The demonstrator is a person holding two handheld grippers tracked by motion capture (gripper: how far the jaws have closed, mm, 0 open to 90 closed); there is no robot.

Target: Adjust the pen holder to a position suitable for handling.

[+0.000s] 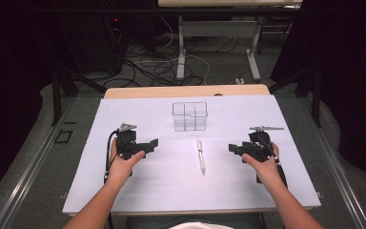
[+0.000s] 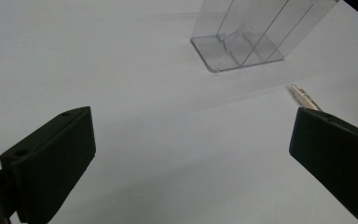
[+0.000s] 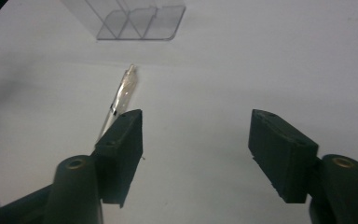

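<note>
A pale pen (image 1: pixel 200 155) lies lengthwise on the white table sheet (image 1: pixel 171 181), between the two hands. Behind it stands a clear plastic organiser box (image 1: pixel 189 116) with inner dividers. My left gripper (image 1: pixel 153 144) is held left of the pen, jaws wide apart and empty; its own view shows the box (image 2: pixel 247 32) ahead and the pen's tip (image 2: pixel 303 97) beside the right jaw. My right gripper (image 1: pixel 232 148) is held right of the pen, open too; its view shows the pen (image 3: pixel 123 95) running behind the left jaw and the box (image 3: pixel 135 18) farther off.
The sheet covers a wooden table (image 1: pixel 186 90). Beyond the far edge are cables on the floor (image 1: pixel 147 67) and the legs of another table (image 1: pixel 181 47). Dark curtains and frame struts flank both sides.
</note>
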